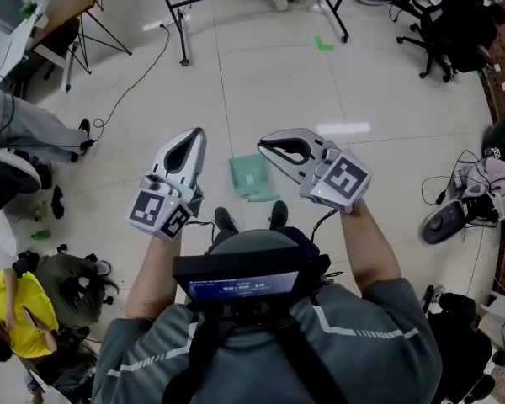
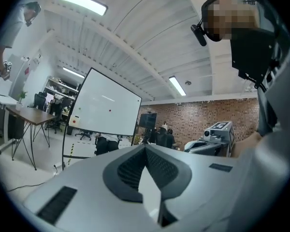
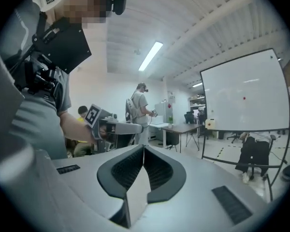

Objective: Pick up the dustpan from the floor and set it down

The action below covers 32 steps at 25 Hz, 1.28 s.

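The flat pale-green plastic dustpan (image 1: 252,177) lay on the tiled floor (image 1: 261,82). Both grey-and-white claws hung well above it, the left claw (image 1: 196,139) to its left and the right claw (image 1: 265,146) toward its right, each pinched shut on nothing. A descent with jaws shut would, I judge, only shove the thin pan across the smooth tiles, and its low lip could slip from a shallow pinch.

A big whiteboard (image 2: 104,108) on a black stand is standing on the pale tiled floor (image 1: 261,82). Beyond the whiteboard, to its right, a red brick wall (image 2: 198,117) is closing off the room. Left of the whiteboard a wooden desk (image 2: 31,114) is sitting. High above the whiteboard, long ceiling lights (image 2: 82,2) are glowing against white ribbed panels. Near the whiteboard's feet, a green tape mark (image 1: 323,44) is sticking to the tiles.
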Tool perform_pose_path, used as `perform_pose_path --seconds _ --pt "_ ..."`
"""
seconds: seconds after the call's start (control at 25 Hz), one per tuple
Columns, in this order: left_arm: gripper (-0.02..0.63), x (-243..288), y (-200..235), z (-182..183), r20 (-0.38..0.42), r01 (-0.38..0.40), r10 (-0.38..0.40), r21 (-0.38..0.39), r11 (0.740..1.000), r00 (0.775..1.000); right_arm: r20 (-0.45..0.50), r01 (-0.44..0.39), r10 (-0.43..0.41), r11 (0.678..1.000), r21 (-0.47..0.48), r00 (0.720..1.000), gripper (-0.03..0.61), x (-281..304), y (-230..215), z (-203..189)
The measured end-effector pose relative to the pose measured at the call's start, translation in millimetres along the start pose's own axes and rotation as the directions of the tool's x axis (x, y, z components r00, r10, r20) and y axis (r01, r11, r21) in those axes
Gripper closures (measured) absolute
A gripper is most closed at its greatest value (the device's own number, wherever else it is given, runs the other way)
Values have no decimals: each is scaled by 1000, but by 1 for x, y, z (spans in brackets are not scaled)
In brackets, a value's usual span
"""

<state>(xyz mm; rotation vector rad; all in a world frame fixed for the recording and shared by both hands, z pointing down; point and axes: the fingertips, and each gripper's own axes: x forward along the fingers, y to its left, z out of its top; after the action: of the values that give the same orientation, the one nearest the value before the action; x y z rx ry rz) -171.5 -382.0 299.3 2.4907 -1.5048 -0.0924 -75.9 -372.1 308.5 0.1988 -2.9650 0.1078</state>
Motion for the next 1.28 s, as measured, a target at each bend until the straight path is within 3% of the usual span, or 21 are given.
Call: perform_pose_path --seconds 0.24,0.68,0.96,1.12,1.28 --pt "591 -32 -36 48 57 7 -10 49 999 998 21 125 -125 992 34 992 563 -30 9 43" --pt "591 -37 -55 75 82 -6 1 69 998 997 68 153 -152 988 -3 986 565 -50 19 80" --pt "591 -13 -106 66 100 -99 94 45 994 991 58 71 -67 996 -58 996 565 -109 6 67" --pt "591 -27 -128 42 114 -201 196 31 979 974 5 5 -4 998 -59 1000 565 -134 11 28" --pt "591 -65 -129 30 86 -233 228 48 971 970 12 -21 22 999 -39 1000 565 -125 30 20"
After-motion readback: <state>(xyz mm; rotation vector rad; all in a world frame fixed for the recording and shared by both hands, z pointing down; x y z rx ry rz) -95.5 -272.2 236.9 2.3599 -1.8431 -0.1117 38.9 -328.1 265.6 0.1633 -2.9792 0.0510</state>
